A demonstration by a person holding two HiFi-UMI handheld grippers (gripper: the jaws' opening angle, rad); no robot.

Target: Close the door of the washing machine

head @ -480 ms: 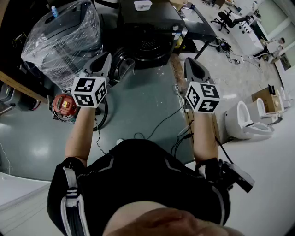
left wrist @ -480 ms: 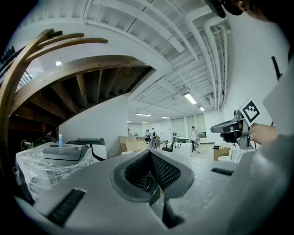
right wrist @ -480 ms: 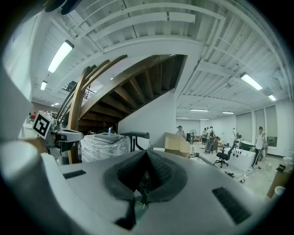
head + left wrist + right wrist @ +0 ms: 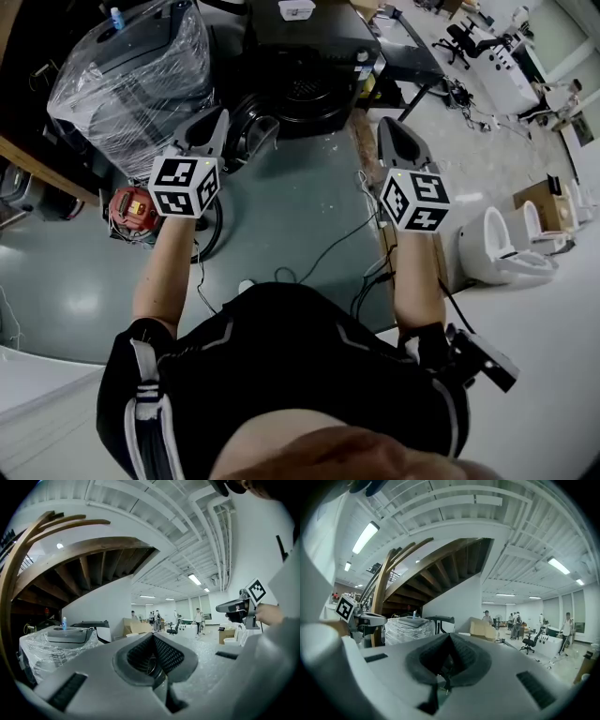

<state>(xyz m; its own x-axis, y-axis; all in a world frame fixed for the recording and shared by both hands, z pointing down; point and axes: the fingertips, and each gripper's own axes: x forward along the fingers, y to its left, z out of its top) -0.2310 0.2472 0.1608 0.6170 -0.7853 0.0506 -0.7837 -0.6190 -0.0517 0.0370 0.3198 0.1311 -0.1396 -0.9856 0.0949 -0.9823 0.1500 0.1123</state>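
Black casing marks the washing machine (image 4: 305,56) at the far middle of the floor, its round door (image 4: 246,133) swung out toward the near left and not yet closed. Since half a second ago almost nothing has shifted: the left gripper (image 4: 216,120) and the right gripper (image 4: 391,129) hover level in the same places, each with jaws pressed together on nothing. The left one's tip lies just beside the door, though contact cannot be judged from above. The closing push seems not yet begun, and the left gripper looks best placed to deliver it.
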